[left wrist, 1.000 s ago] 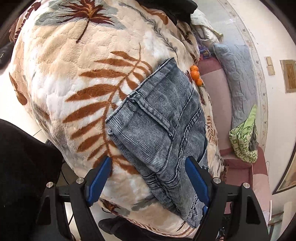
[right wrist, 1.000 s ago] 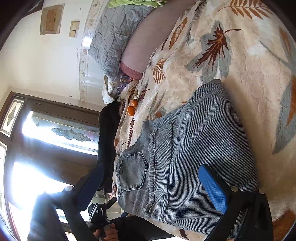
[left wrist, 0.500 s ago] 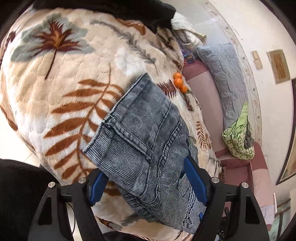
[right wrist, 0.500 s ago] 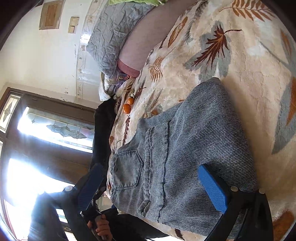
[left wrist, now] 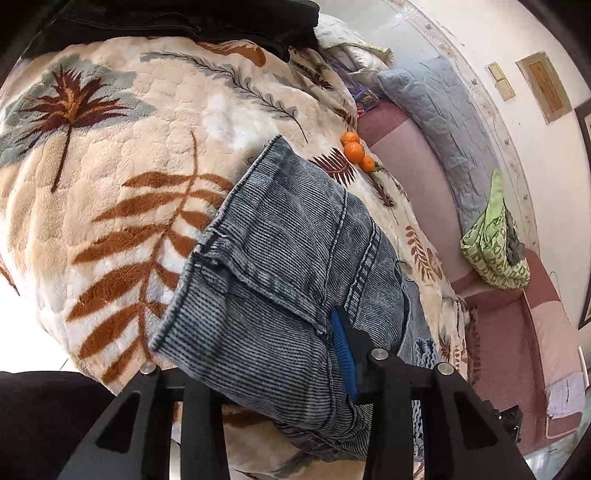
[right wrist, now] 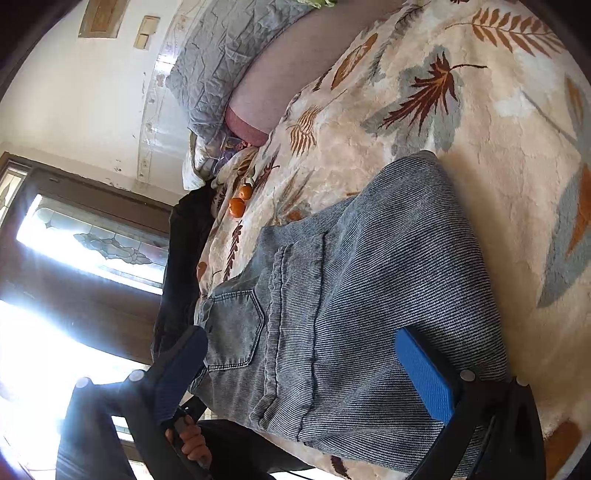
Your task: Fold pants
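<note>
The grey-blue denim pants (left wrist: pixel 295 266) lie folded into a compact stack on a cream blanket with a leaf print (left wrist: pixel 129 155). My left gripper (left wrist: pixel 258 354) has closed on the near layers of the stack; the cloth bunches between its fingers and covers the left blue pad. In the right wrist view the pants (right wrist: pixel 369 295) show a back pocket and a rounded fold. My right gripper (right wrist: pixel 306 369) is open, its blue pads spread on either side of the stack's near edge and holding nothing.
Three small oranges (left wrist: pixel 354 151) sit on the blanket past the pants. A black garment (left wrist: pixel 184 18) lies at the blanket's far edge. A grey pillow (left wrist: pixel 443 122) and a green cloth (left wrist: pixel 495 243) rest on the pink sofa. A bright window (right wrist: pixel 74 258) is at left.
My left gripper has moved forward onto the stack and its fingers have closed on the denim, which was free between open pads before. My right gripper has stayed open and nearly still.
</note>
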A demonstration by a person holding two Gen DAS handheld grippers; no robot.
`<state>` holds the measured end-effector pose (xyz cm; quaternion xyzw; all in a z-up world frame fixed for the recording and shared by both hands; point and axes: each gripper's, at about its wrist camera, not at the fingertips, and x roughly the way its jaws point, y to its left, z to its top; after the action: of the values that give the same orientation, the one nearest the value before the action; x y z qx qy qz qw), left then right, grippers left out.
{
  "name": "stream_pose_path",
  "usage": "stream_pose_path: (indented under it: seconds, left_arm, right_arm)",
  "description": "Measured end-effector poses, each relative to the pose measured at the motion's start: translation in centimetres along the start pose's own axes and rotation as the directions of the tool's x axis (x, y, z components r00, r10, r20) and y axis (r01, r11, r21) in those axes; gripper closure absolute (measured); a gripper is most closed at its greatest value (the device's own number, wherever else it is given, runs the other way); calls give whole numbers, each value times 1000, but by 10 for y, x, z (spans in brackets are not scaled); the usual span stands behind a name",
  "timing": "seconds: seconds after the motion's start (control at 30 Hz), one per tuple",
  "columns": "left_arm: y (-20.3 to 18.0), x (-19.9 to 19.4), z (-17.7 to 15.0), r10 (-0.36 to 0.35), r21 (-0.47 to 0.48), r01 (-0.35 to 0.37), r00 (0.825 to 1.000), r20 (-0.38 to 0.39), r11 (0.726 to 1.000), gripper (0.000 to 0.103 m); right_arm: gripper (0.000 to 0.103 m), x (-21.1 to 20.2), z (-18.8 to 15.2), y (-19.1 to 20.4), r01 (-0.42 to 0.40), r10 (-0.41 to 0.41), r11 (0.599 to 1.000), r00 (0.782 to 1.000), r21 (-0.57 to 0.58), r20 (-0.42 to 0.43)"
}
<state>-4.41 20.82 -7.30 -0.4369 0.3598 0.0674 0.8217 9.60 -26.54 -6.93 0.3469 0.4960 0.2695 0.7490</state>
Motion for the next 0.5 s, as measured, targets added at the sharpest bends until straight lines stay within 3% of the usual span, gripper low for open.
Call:
stream_pose_path:
  seconds: [0.1,0.17,0.33,0.43,0.5]
  left_arm:
    - [2,0,1,-15,-12,15,1000,-6,1000,67]
    - [1,1,1,-14,-12,14,1000,-8,1000,67]
    - [0,3,0,-3,-12,3,1000,-9,1000,67]
    - [0,4,0,-3,-10,3,1000,-8,1000,67]
    - [0,4,0,-8,-11,8,1000,-11,1000,67]
  right_arm:
    - [0,2,-7,12,16,-16,1000,1000,14,7]
    - [0,11,-11,33,-41,41,999,999,6,-25]
    - [0,58,-20,113,-115,93,981,986,-157,-141]
    - [0,103,-27,131,-78,34,976,977,-205,-211]
    - [0,141,-35,115,5,-59,984,952,-178,-301]
